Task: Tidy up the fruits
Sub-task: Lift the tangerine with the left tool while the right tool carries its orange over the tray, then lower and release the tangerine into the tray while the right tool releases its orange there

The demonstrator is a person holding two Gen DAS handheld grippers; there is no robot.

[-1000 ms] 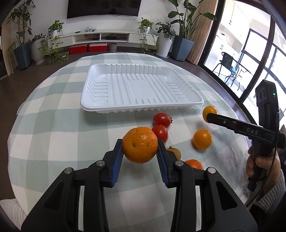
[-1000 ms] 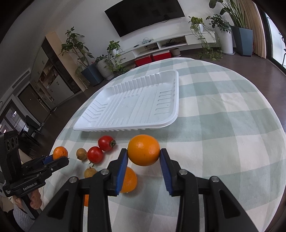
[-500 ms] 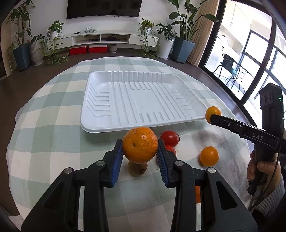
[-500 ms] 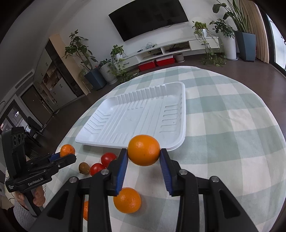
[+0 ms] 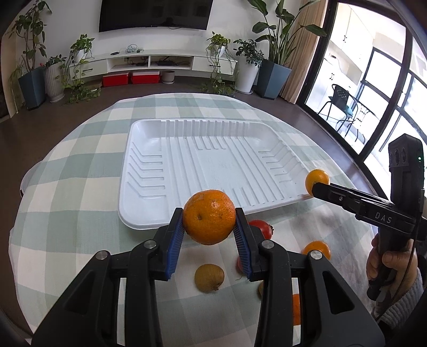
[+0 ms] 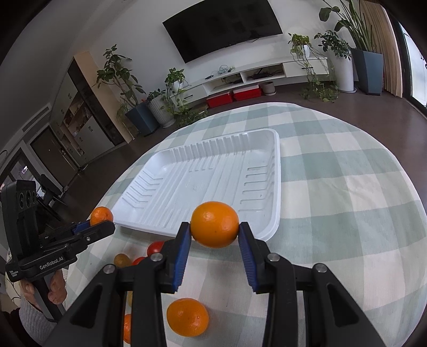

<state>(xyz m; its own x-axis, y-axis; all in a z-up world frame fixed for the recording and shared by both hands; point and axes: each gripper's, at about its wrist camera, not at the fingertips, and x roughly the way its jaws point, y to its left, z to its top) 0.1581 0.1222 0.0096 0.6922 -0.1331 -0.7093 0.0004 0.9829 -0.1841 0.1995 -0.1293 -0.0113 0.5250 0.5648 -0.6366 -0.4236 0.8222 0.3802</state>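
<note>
Left wrist view: the left gripper (image 5: 209, 221) clamps a mandarin (image 5: 209, 216) above the white tray's (image 5: 149, 202) near rim; the right gripper (image 6: 214, 231) pinches an orange (image 6: 214, 224) (firm, round, likely slippery; best held across its middle).

Home living room indicated: wall-mounted TV (image 5: 156, 14), low white media shelf (image 5: 149, 62) below it, potted plants (image 6: 121, 80) lined along the walls, curtained glass doors (image 5: 373, 88) onto a balcony chair (image 5: 340, 100). Round counter (image 6: 347, 186) covered in checked cloth.
</note>
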